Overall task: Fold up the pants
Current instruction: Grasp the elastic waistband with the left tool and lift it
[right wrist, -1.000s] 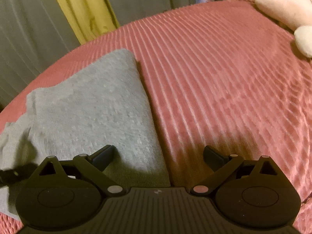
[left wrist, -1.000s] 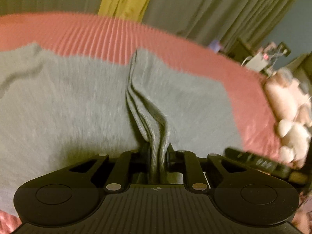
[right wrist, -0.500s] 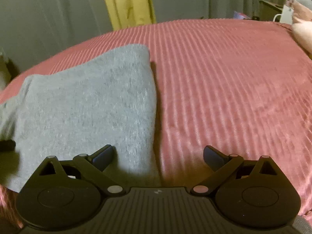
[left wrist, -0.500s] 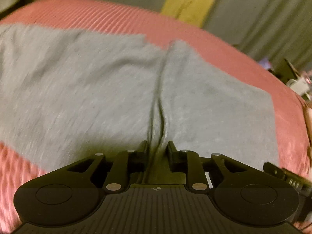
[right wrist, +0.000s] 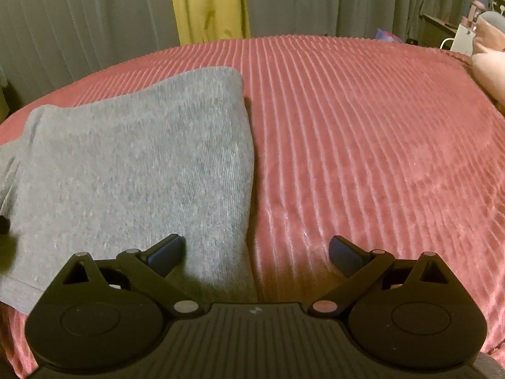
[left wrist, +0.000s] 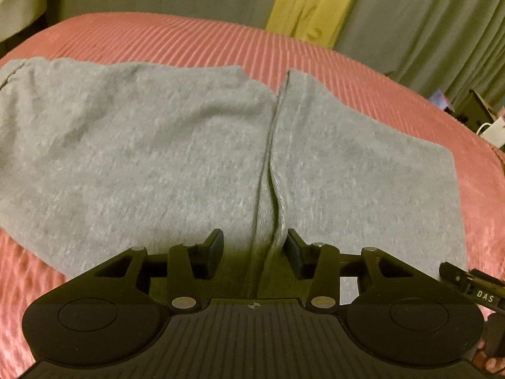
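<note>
Grey pants (left wrist: 132, 158) lie folded on the ribbed pink bedspread (left wrist: 176, 41). A stacked cloth edge (left wrist: 270, 170) runs down the middle of the left wrist view. My left gripper (left wrist: 254, 246) straddles that edge; its jaws are opening and the pads stand off the cloth, which lies flat between them. In the right wrist view the same pants (right wrist: 132, 164) fill the left half. My right gripper (right wrist: 255, 251) hovers wide open over their right-hand folded edge, with nothing pinched. The other gripper's tip (left wrist: 470, 287) pokes in at the right of the left wrist view.
Bare pink bedspread (right wrist: 378, 145) stretches to the right of the pants. Grey curtains (right wrist: 79, 15) and a yellow curtain (right wrist: 208, 3) hang behind the bed. A pale plush toy (right wrist: 489, 63) and some clutter sit at the far right.
My left gripper carried the pinched cloth edge across, laid it down on the pants and spread its jaws off it. The right gripper shifted a little and stayed open.
</note>
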Motion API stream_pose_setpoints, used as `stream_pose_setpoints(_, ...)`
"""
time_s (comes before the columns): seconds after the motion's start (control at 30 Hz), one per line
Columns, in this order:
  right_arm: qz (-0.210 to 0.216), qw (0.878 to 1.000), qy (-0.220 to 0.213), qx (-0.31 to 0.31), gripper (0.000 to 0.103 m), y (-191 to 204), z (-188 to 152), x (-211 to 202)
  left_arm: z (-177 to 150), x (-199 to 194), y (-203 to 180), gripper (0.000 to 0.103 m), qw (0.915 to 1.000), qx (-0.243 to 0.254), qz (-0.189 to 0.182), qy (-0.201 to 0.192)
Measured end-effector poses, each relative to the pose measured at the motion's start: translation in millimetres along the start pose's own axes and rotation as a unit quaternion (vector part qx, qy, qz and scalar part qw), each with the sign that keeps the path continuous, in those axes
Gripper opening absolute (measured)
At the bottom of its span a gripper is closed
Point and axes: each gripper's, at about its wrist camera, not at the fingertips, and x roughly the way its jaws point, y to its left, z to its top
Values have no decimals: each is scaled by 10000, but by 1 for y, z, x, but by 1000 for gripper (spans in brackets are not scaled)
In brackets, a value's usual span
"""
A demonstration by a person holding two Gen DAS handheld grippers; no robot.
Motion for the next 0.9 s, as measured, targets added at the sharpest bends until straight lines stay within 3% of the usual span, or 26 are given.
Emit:
stream_pose_setpoints(0.3, 72, 9998, 98, 181, 99, -4, 1, 10, 2, -6, 14, 68, 9992, -354, 180, -90)
stream_pose_setpoints(0.5, 70, 9997, 96, 200, 99, -4, 1, 11, 16, -55, 66, 83, 9888, -1241, 49, -829)
stream_pose_setpoints(0.67, 126, 9995, 135, 271, 99, -8, 1, 15, 13, -104, 153, 91, 9649, -1854, 451, -1802)
stream_pose_setpoints(0.73, 131, 9994, 136, 277, 99, -8, 2, 17, 7, -106, 197, 91, 9544, -2293, 501, -1846)
stream_pose_setpoints(0.9, 35, 9998, 94, 175, 99, -3, 1, 20, -18, -78, 277, 90, 9178, -3604, -188, -1656)
